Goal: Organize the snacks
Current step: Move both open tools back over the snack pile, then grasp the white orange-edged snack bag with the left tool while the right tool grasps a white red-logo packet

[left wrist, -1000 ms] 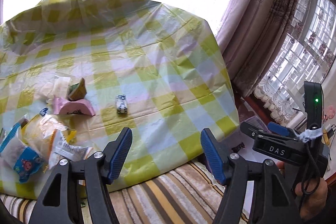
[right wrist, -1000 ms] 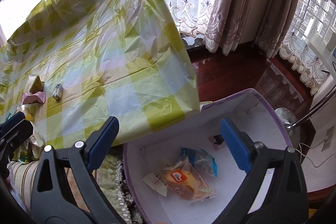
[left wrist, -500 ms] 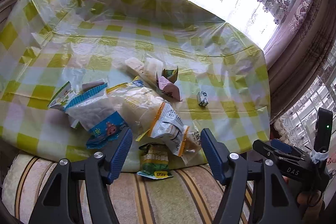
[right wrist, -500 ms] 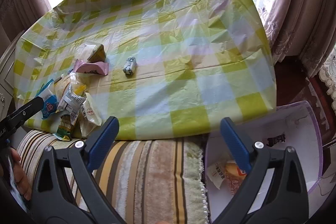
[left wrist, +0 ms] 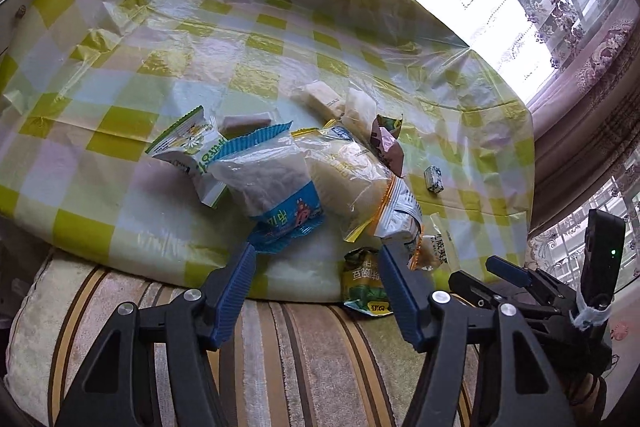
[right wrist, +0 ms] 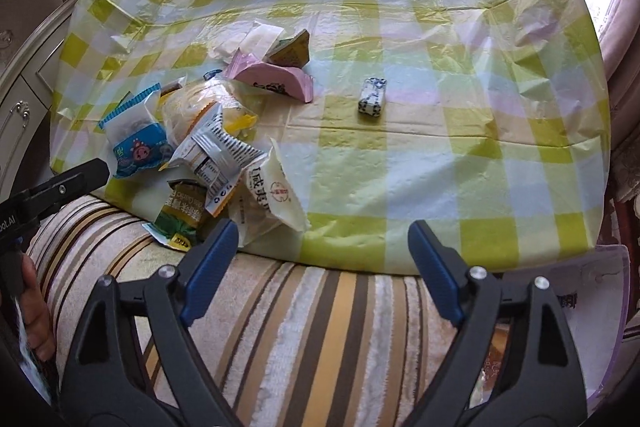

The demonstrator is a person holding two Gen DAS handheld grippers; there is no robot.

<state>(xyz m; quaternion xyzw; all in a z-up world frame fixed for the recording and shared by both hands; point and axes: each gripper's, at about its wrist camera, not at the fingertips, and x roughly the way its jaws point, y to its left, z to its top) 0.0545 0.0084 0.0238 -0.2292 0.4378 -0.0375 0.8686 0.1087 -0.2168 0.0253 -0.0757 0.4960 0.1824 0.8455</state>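
A heap of snack packets lies at the near edge of the yellow-checked tablecloth (left wrist: 120, 123). A blue-and-clear packet (left wrist: 276, 195) (right wrist: 136, 147) lies on top, and a green packet (left wrist: 366, 279) (right wrist: 180, 215) hangs over the edge. A white packet with a red mark (right wrist: 276, 195) lies beside them. A small blue-and-white candy (left wrist: 433, 179) (right wrist: 372, 97) lies apart. My left gripper (left wrist: 316, 259) hovers just short of the heap, its jaws closing with nothing pressed between them. My right gripper (right wrist: 322, 231) hangs over the table edge right of the heap, its jaws closing on nothing.
A striped cushion (right wrist: 320, 327) runs along the near side of the table. A white box with a purple rim (right wrist: 600, 307) stands low at the right. A pink packet (right wrist: 276, 83) and a brown one (right wrist: 292, 51) lie behind the heap. Curtains and windows stand beyond the table.
Both views have swung from the box and window side over to the snack heap and come closer to it. Both pairs of jaws stand a little narrower than before.
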